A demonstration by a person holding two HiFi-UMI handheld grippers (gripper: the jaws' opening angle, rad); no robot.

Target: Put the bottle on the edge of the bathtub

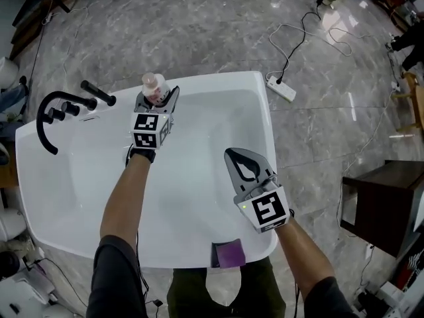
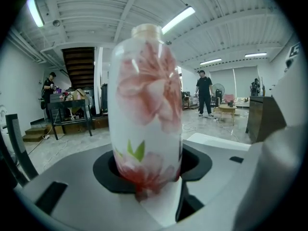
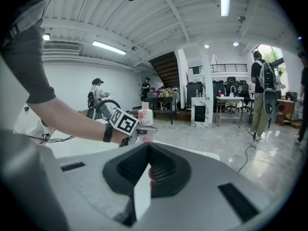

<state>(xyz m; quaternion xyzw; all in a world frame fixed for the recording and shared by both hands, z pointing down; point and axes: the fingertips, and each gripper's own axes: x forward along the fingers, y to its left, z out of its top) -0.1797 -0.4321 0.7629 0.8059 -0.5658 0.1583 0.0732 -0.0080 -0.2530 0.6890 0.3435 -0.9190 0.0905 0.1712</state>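
A white bottle with a pink flower print (image 1: 154,85) is upright at the far rim of the white bathtub (image 1: 218,82). My left gripper (image 1: 158,95) is shut on it, jaws on either side of its lower body. In the left gripper view the bottle (image 2: 147,109) fills the middle, and its base is hidden between the jaws of the left gripper (image 2: 149,174). I cannot tell whether it rests on the rim. My right gripper (image 1: 236,156) hangs over the tub's right side, shut and holding nothing. The right gripper view shows the bottle (image 3: 144,117) beyond the closed right gripper (image 3: 147,163).
A black faucet with handles (image 1: 56,108) stands on the tub's far left corner. A purple thing (image 1: 230,252) lies on the near rim. On the floor are a white power strip (image 1: 281,89) with cables and a dark cabinet (image 1: 384,201) at the right.
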